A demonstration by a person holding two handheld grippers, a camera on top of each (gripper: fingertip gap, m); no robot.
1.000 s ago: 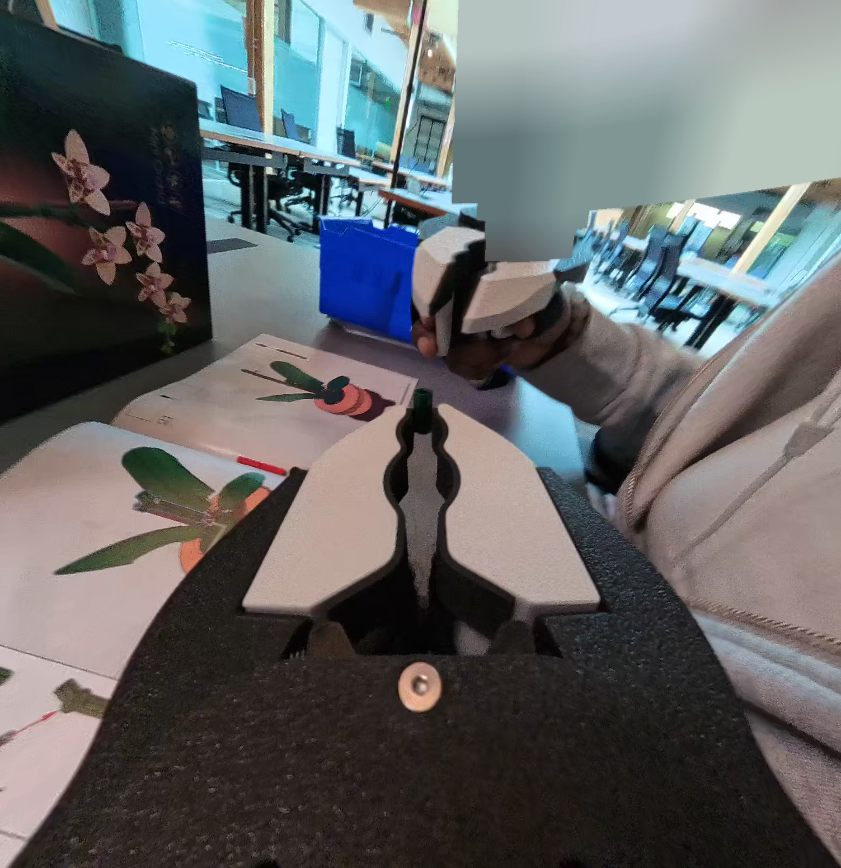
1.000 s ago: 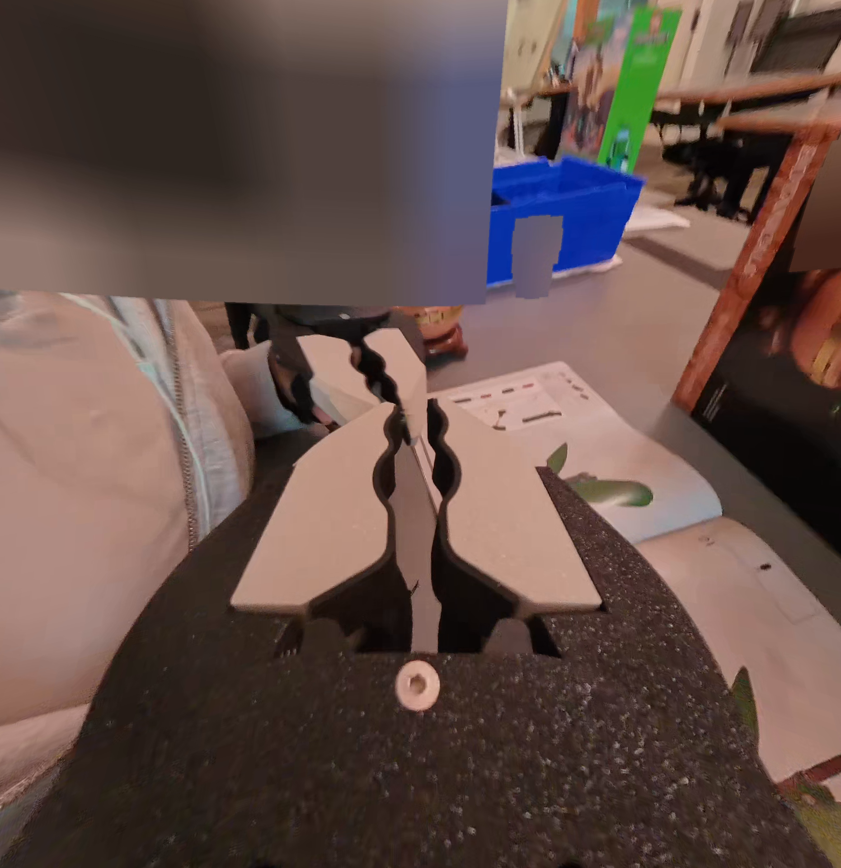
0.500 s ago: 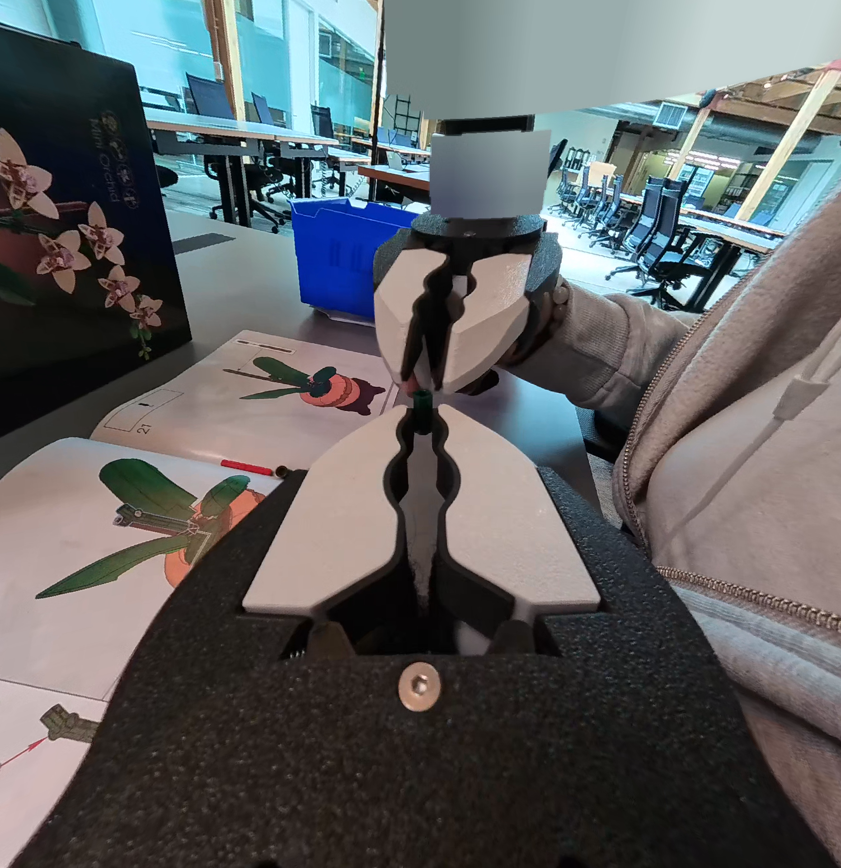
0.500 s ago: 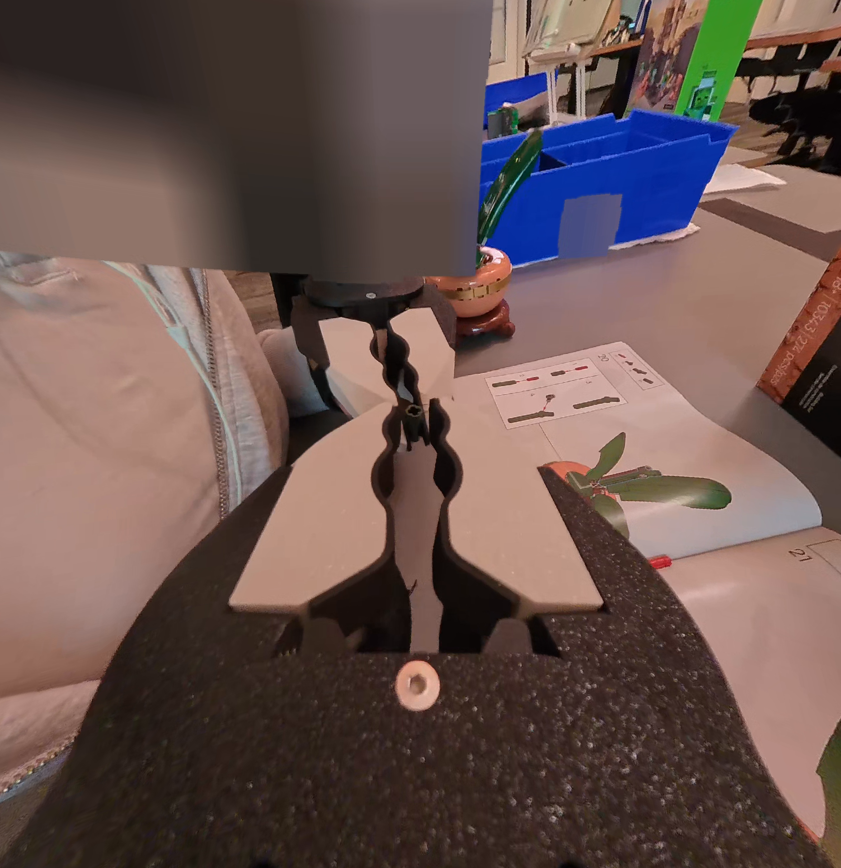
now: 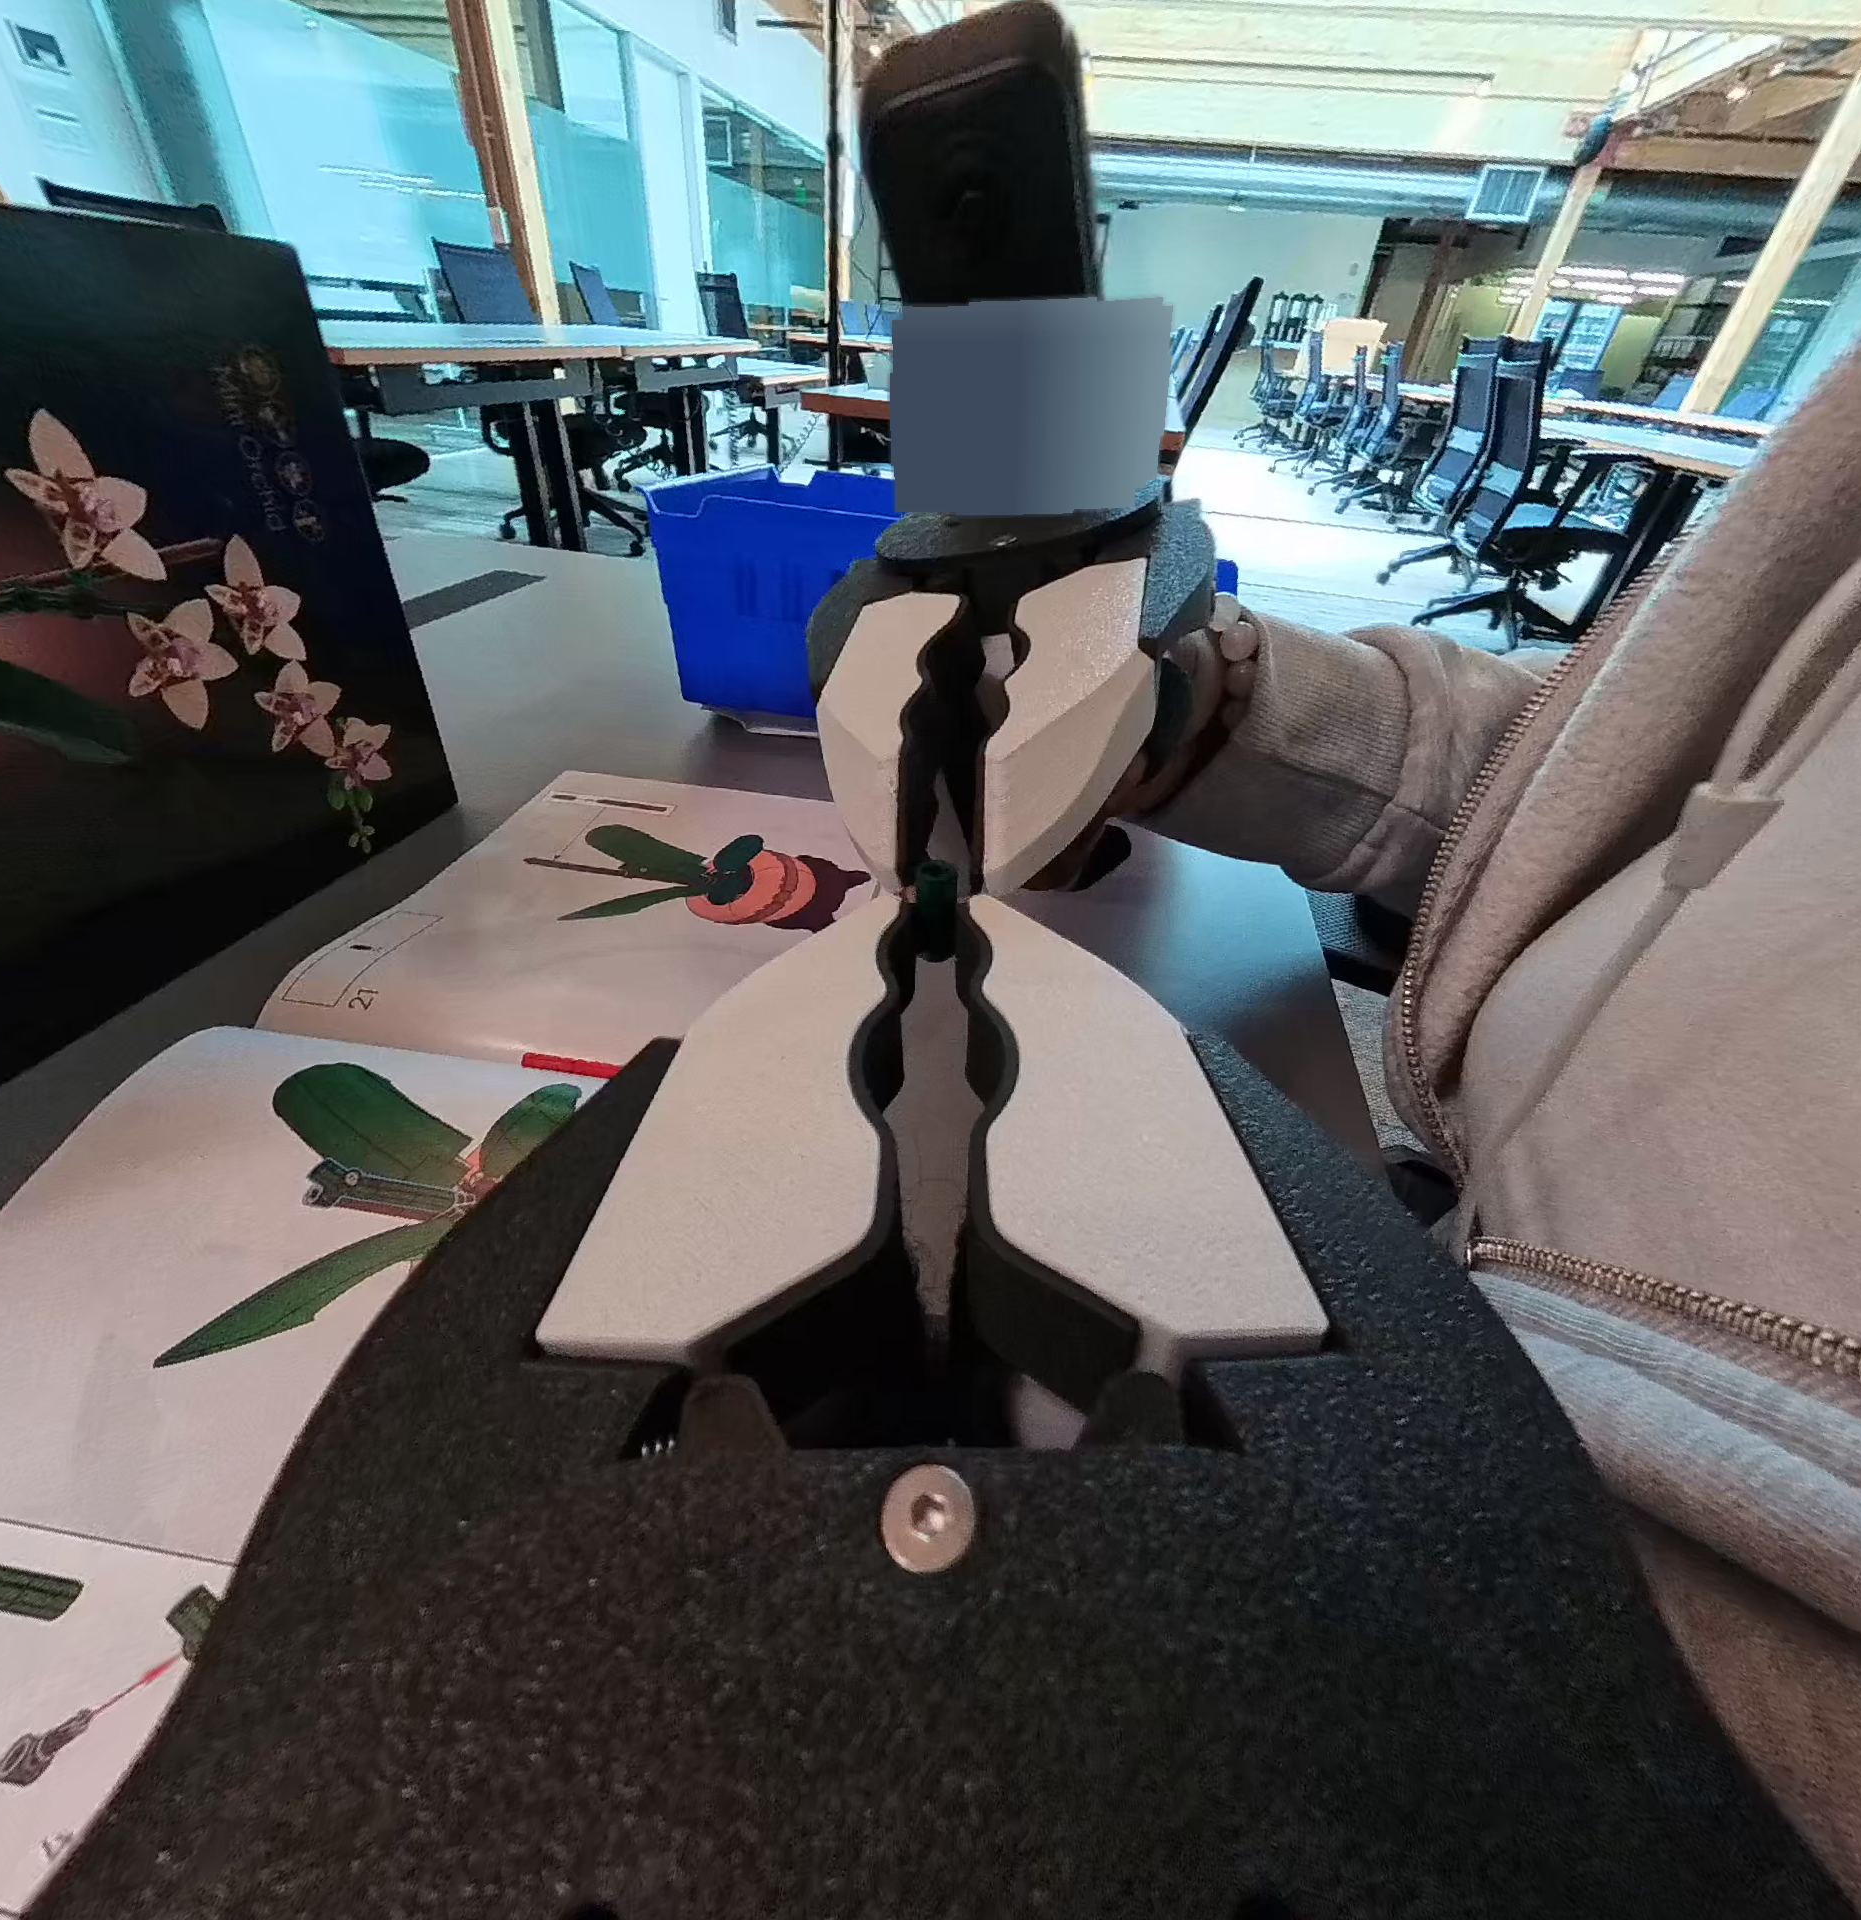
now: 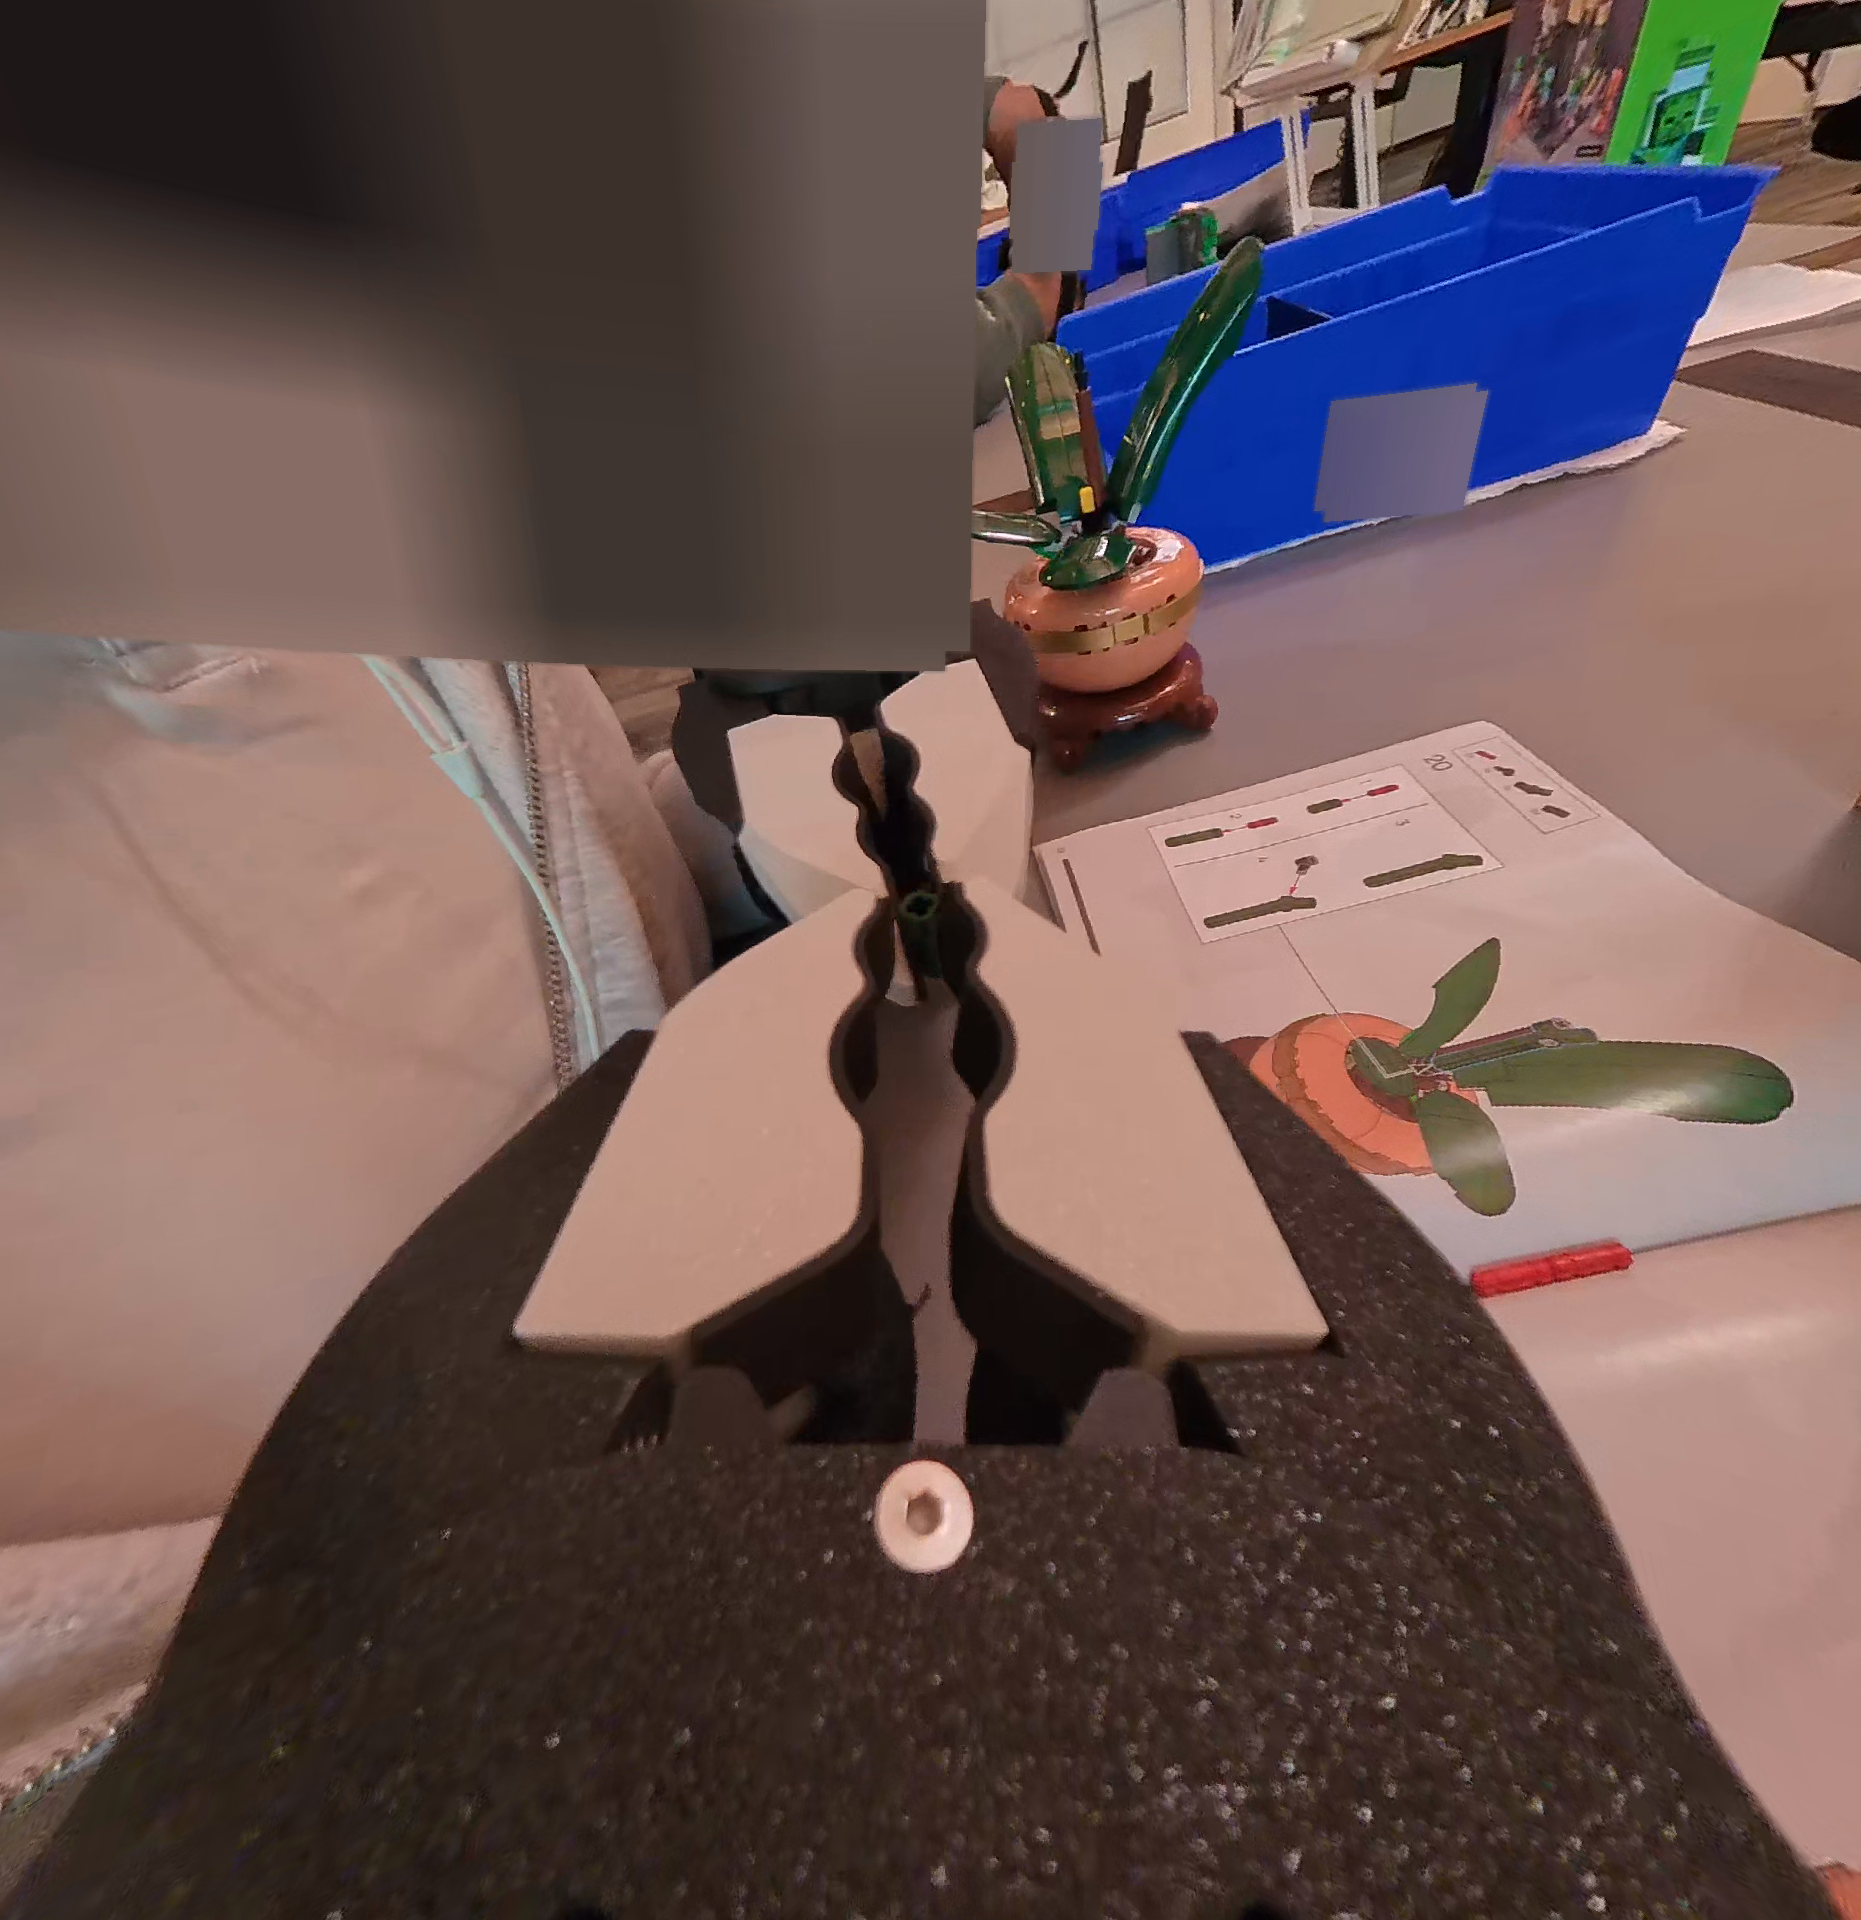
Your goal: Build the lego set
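My left gripper is shut on a small dark green lego piece that sticks out past its tips. My right gripper faces it tip to tip, fingers closed, just above the table. In the right wrist view my right gripper is closed around a dark green piece with a hollow end. I cannot tell whether it is the same piece. The left gripper shows just beyond it. A partly built orchid pot with green leaves stands on the table behind.
An open instruction booklet lies on the grey table, with a small red piece on it. The booklet and red piece also show in the left wrist view. Blue bins stand behind. The dark set box stands at the left. A person's beige hoodie is close by. Left and right tips are no more than a few centimetres apart.
My right gripper has come in from farther off until its tips meet the left gripper's tips and the green piece. Both have stayed closed.
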